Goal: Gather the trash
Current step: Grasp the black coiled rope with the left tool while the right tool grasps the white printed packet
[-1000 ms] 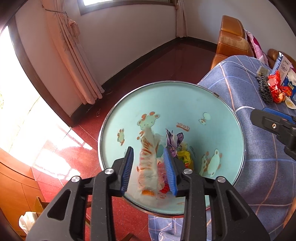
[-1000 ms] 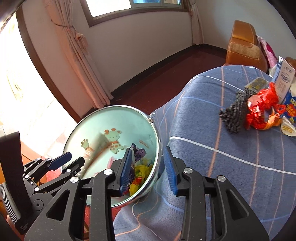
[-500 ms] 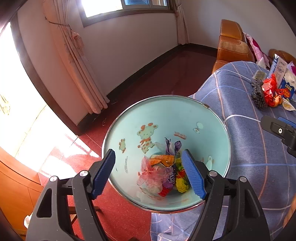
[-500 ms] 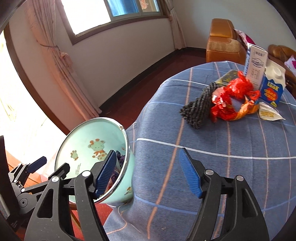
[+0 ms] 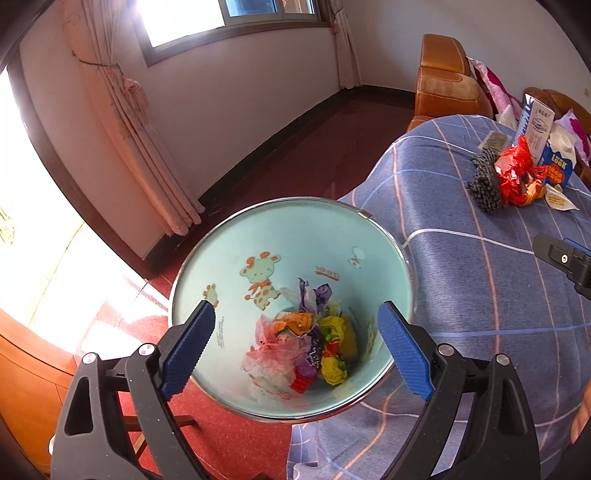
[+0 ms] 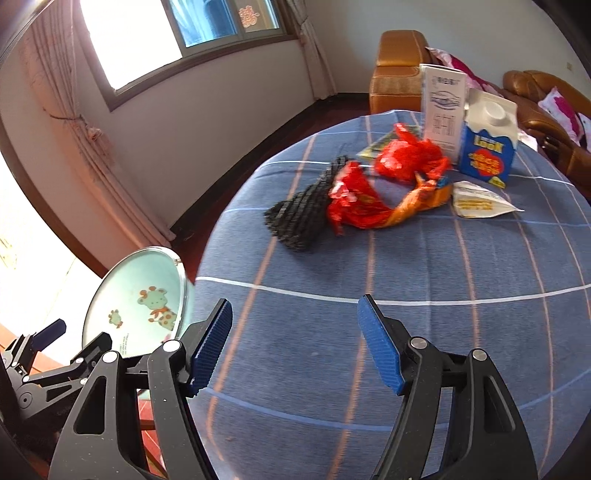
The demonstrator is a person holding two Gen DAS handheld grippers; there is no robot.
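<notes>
Now that the wrapper the left gripper held a second ago lies in the bin beside the table, its empty jaws are opening. The right gripper, empty and spread, has swung toward what remains: two cartons, several wrappers.

Pale walls meet a dark red floor at a dark skirting, under a bright window with pink curtains tied back. Orange-brown armchairs stand behind the blue checked tabletop.
</notes>
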